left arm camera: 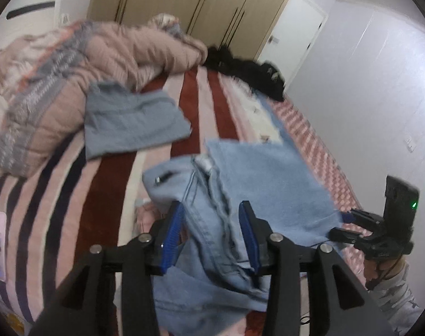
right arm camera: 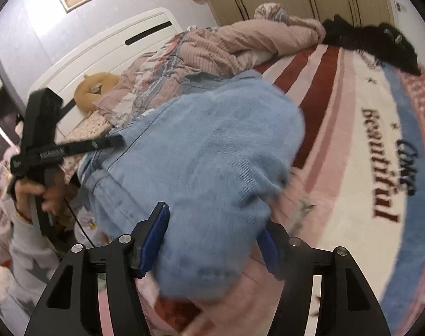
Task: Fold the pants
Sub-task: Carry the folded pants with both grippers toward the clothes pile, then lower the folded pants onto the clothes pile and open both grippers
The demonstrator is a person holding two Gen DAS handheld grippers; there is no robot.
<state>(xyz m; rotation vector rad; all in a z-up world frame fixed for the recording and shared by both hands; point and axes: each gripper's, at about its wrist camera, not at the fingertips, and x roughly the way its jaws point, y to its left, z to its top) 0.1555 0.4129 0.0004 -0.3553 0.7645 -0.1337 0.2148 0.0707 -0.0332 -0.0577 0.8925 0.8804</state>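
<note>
Light blue denim pants (left arm camera: 268,182) lie bunched and partly folded on the striped blanket (left arm camera: 100,196) of a bed. My left gripper (left arm camera: 211,218) hovers over the waistband, jaws apart, with the seam and waistband lying between the blue pads (left arm camera: 174,224) without being pinched. In the right wrist view the pants (right arm camera: 212,140) fill the middle as a blurred rounded heap. My right gripper (right arm camera: 215,232) straddles its near end with its jaws apart. The fabric bulges between the pads (right arm camera: 156,232), and the right-hand pad is half hidden behind it. Each gripper shows in the other's view: right gripper (left arm camera: 349,218), left gripper (right arm camera: 111,142).
A folded grey-blue garment (left arm camera: 134,123) lies further up the bed beside a rumpled pink duvet (left arm camera: 58,84). A black garment (left arm camera: 246,70) sits at the far edge. A white headboard (right arm camera: 100,44) and an orange cushion (right arm camera: 94,89) are at the left. A person's hand (right arm camera: 36,193) grips the left tool.
</note>
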